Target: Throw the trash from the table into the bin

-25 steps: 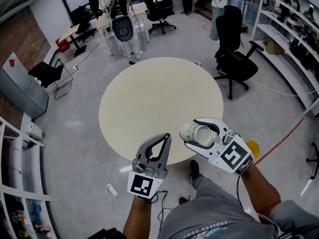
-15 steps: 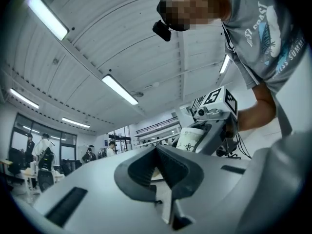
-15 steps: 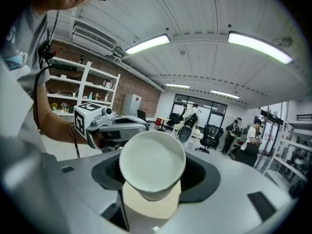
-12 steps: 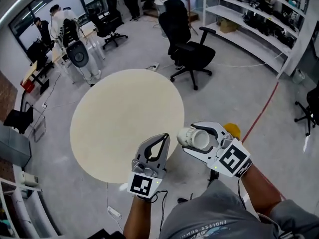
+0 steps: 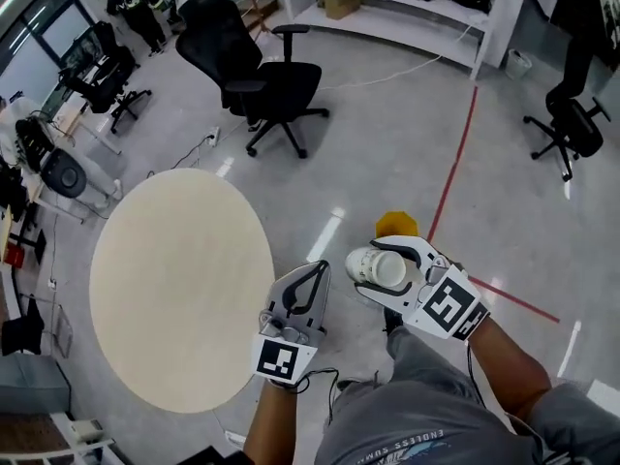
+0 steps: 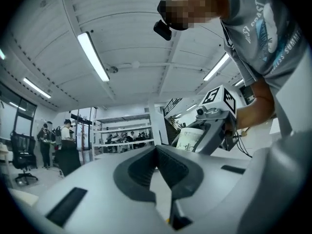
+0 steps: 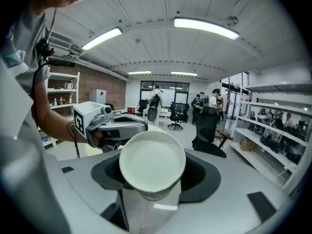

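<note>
1 piece of trash is in hand: a white paper cup (image 5: 380, 269) pinched between the jaws of the right gripper (image 5: 371, 265), carried in the air over the grey floor, well clear of the round beige table (image 5: 174, 289) to the left. The tabletop shows nothing else on it in the head view.

The left gripper (image 5: 323, 267) hangs just beside the right one, its jaws pressed together with nothing between them.

My reading is that the carry to the bin is under way and the drop is not yet made. A small yellow object (image 5: 395, 223) sits on the floor just past the right gripper; it may be the bin, but the gripper hides most of it, so I cannot say.

Next, the right gripper needs to come over the bin's opening, wherever it proves to be, and spread its jaws so the cup falls in; the left gripper only has to stay clear.

In the right gripper view the cup's wide round end tips up and back toward the camera, and its narrower end points forward and down. Its long axis therefore runs roughly along the jaws, tilted, not upright.
</note>
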A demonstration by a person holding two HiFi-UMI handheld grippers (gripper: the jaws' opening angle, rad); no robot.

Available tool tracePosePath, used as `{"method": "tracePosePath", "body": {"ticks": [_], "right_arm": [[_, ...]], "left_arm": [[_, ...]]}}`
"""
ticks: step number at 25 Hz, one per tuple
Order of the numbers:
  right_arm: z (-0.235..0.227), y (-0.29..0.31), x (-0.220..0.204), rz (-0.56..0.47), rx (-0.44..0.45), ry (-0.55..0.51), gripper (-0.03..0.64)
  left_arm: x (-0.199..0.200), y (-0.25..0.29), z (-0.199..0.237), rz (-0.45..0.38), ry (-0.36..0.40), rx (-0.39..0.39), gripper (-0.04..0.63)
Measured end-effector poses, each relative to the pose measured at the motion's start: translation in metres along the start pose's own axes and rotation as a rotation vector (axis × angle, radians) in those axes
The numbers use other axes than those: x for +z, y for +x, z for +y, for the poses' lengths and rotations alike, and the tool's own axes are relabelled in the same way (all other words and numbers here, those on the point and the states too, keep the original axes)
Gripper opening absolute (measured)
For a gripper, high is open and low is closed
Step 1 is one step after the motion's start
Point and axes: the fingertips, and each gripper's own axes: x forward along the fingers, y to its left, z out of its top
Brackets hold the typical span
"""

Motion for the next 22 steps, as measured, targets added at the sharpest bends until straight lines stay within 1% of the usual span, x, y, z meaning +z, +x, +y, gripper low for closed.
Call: {"method": "tracePosePath", "body": {"ticks": [3,6,9,12,17,22], "right_arm": [[-0.058,-0.006,-0.048,0.029,-0.032,0.071,0.287],[-0.113,-0.005,-0.104,0.056,-0.064,0.127,0.287],[-0.166,0.005,-0.166,0.079,-0.095,0.166,0.287],[-0.209,0.018,-0.237,0.106,-0.116,0.218,0.288],[-0.269,0.05,-0.355,0.144,-0.142,0.259,0.288],[-0.305,0.08,-0.464,0.184,-0.16,0.308,0.288]], "left_arm": [[-0.039,0.069,-0.009,0.039,-0.035,-0.064,0.034],[-0.089,0.131,-0.016,0.081,-0.066,-0.119,0.034],[-0.151,0.187,-0.022,0.125,-0.099,-0.157,0.034],[-0.225,0.233,-0.032,0.178,-0.133,-0.194,0.034],[-0.35,0.297,-0.041,0.238,-0.195,-0.22,0.034],[-0.459,0.333,-0.051,0.299,-0.242,-0.252,0.034]]}}
